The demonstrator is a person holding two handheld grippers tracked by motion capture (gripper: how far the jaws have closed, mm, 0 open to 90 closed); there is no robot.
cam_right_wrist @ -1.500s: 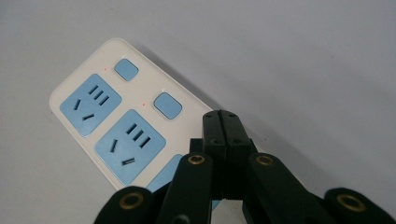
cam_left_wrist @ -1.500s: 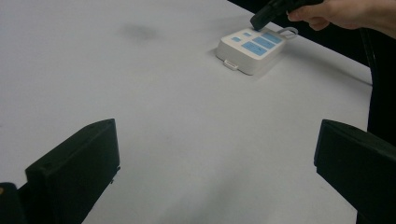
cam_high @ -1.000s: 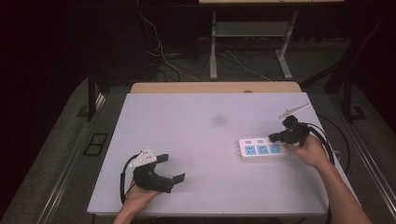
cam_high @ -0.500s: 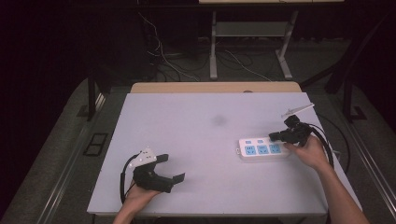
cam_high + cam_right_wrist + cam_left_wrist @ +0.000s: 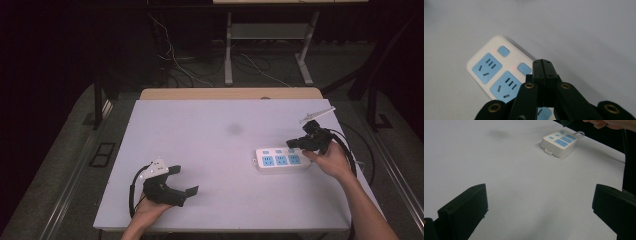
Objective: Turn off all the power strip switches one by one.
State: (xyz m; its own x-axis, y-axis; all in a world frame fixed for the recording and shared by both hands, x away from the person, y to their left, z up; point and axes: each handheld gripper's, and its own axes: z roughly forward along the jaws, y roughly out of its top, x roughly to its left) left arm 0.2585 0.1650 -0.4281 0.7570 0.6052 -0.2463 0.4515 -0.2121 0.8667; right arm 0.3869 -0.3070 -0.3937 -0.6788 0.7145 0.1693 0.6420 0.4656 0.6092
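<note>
A white power strip [image 5: 281, 160] with blue sockets lies flat on the right part of the white table [image 5: 220, 130]. My right gripper [image 5: 294, 144] is at its far right end, jaws pressed together with nothing between them. In the right gripper view the shut tips [image 5: 543, 66] sit over the power strip [image 5: 486, 68], just beside a blue switch button [image 5: 525, 68]; I cannot tell whether they touch it. My left gripper [image 5: 184, 180] rests near the table's front left, wide open and empty. In the left gripper view, the gripper [image 5: 539, 212] points towards the distant power strip [image 5: 560, 142].
A dark smudge [image 5: 233, 129] marks the table's middle. Cables trail from both grippers, the right one's looping off the table's right edge [image 5: 357, 165]. A wooden strip [image 5: 230, 93] borders the far edge. Dark floor with table legs and wires lies beyond.
My right gripper has shifted slightly above the power strip's right end, its grey plate a little higher. The left gripper and the strip have stayed put.
</note>
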